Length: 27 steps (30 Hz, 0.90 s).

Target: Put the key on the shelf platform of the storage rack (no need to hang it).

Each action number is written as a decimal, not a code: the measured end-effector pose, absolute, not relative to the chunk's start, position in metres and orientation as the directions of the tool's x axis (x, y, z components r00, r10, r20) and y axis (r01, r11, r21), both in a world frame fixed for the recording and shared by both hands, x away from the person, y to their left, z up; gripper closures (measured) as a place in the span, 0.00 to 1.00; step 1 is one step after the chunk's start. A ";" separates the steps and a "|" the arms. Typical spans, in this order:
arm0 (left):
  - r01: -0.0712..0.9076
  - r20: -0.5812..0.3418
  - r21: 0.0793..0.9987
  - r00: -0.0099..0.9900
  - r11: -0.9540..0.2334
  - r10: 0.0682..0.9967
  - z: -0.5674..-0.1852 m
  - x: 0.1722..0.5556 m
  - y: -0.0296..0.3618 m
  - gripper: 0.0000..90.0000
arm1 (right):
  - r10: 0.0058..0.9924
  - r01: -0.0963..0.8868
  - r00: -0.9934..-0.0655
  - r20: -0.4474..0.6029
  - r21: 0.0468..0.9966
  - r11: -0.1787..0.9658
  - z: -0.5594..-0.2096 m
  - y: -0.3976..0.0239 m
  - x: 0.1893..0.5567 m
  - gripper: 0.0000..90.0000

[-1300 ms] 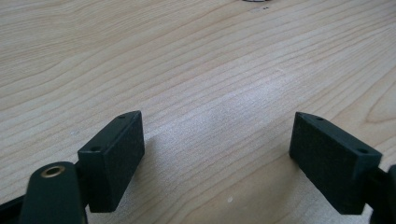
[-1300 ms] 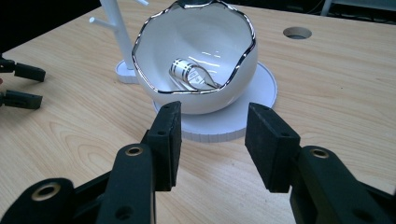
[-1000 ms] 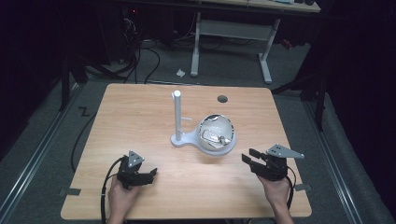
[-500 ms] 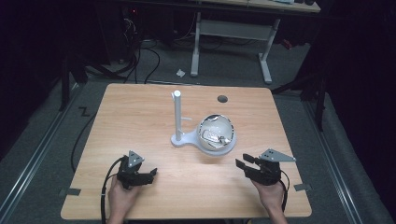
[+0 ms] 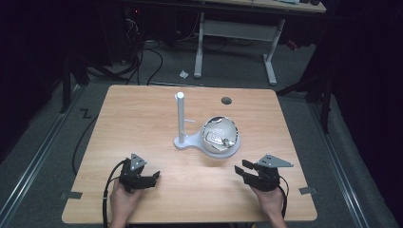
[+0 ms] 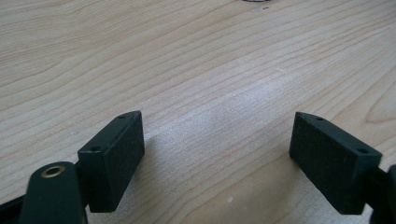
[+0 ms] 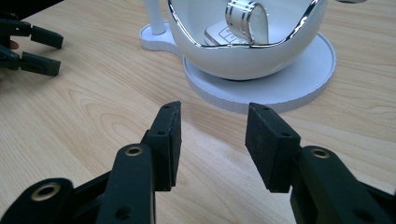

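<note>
A white stand rises mid-table, with a thin upright post (image 5: pixel 180 116) and a round base (image 5: pixel 190 142). A white bowl (image 5: pixel 219 135) with a chrome rim rests on that base, slightly tilted, holding a shiny metal ring (image 7: pixel 245 16) and a flat silvery piece. My left gripper (image 5: pixel 153 177) lies near the front left, open, jaws pointing right over bare wood (image 6: pixel 217 126). Near the front right, my right gripper (image 5: pixel 240 169) is open with nothing between its jaws (image 7: pixel 215 112). It points at the bowl (image 7: pixel 243 60) and base (image 7: pixel 280 88), a short way off.
A small dark round hole (image 5: pixel 226 100) sits in the tabletop at the back. Beyond the table stand a desk's white legs (image 5: pixel 199 47), with cables on the floor. The left gripper (image 7: pixel 32 46) shows far off in the right gripper view.
My right gripper has slid left and slightly nearer the table's front edge, staying open. The left gripper, stand and bowl have not moved.
</note>
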State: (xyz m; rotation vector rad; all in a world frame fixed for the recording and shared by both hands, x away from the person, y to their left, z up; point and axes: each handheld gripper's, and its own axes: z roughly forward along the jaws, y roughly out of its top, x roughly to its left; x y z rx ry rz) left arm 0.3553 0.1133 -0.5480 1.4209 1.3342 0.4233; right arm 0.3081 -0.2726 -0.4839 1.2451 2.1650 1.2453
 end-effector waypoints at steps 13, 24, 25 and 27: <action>0.479 -0.396 0.850 0.305 0.220 0.866 -0.548 0.355 0.113 0.20 | 0.809 0.527 -0.575 0.125 0.813 0.249 -0.497 -0.258 0.308 0.62; 0.479 -0.396 0.850 0.305 0.220 0.866 -0.548 0.355 0.113 0.20 | 0.797 0.531 -0.590 0.130 0.806 0.262 -0.503 -0.248 0.309 0.62; 0.479 -0.396 0.850 0.305 0.220 0.866 -0.548 0.355 0.113 0.20 | 0.795 0.531 -0.593 0.130 0.806 0.264 -0.504 -0.247 0.309 0.62; 0.479 -0.396 0.850 0.306 0.219 0.866 -0.548 0.355 0.113 0.20 | 0.793 0.531 -0.595 0.129 0.804 0.267 -0.505 -0.246 0.309 0.62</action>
